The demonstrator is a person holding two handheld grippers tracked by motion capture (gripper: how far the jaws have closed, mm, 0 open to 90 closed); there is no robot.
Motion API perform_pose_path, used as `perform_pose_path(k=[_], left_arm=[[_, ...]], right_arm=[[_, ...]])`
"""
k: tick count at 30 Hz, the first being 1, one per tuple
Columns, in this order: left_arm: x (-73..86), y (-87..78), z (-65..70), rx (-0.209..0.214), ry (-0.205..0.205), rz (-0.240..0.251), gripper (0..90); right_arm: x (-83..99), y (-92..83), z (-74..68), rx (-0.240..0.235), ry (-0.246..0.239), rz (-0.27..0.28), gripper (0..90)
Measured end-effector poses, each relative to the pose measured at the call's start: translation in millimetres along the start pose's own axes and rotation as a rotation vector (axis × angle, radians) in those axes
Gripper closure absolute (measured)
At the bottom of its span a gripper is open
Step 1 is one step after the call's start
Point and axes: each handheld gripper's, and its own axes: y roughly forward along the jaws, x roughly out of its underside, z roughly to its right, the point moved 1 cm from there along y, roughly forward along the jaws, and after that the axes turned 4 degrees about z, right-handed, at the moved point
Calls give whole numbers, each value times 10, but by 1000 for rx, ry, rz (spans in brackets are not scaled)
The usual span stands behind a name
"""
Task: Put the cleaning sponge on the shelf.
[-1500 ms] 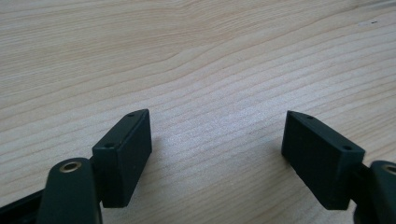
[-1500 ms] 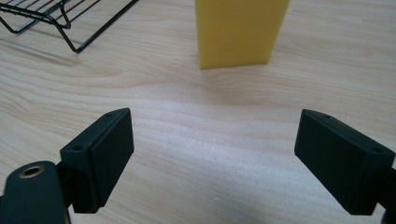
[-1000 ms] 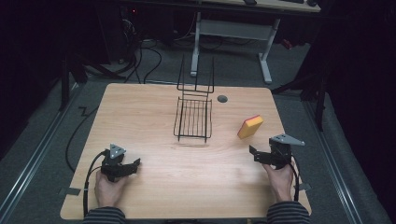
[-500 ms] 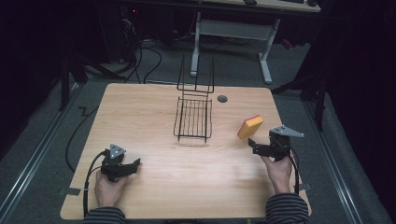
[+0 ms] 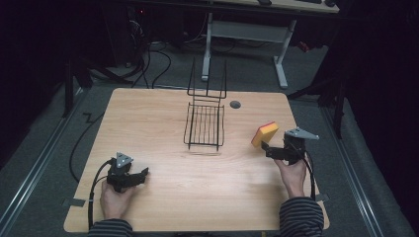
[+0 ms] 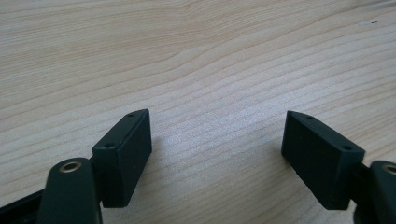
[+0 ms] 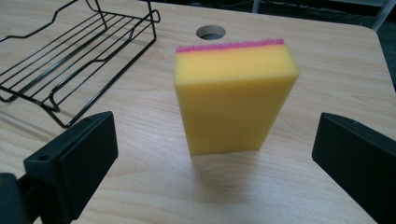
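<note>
A yellow sponge with a pink scrub face stands on edge on the right part of the wooden table. In the right gripper view the sponge stands just beyond my right gripper, untouched. That right gripper is open; its jaws have just been opening, with nothing between them. A black wire rack sits at the table's middle back, and the right gripper view has the rack at upper left. Near the front left my left gripper rests low over bare wood; its jaws stand wide apart.
A round cable hole lies in the table behind the sponge. Beyond the table's far edge stand a white desk frame and loose cables on the dark floor. The wide middle and front of the tabletop is bare wood.
My right gripper has moved away from the front and slightly leftward, closer to the sponge, and its jaws look wider. The left hand, sponge and rack have kept still.
</note>
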Motion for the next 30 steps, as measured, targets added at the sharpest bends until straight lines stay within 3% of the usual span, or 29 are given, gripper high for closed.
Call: perform_pose_path(k=[7, 16, 25, 30], left_arm=[[0, 1, 2, -1, 1, -1, 248], [0, 1, 3, -2, 2, -1, 247], [0, 1, 3, -1, 2, -1, 247], [0, 1, 3, -2, 2, -1, 247]], right_arm=[[21, 111, 40, -1, 31, 3, 3], [-34, 274, 44, 8, 12, -8, 3], [30, 426, 82, 2, 37, -18, 4], [54, 479, 89, 5, 38, 2, 19]])
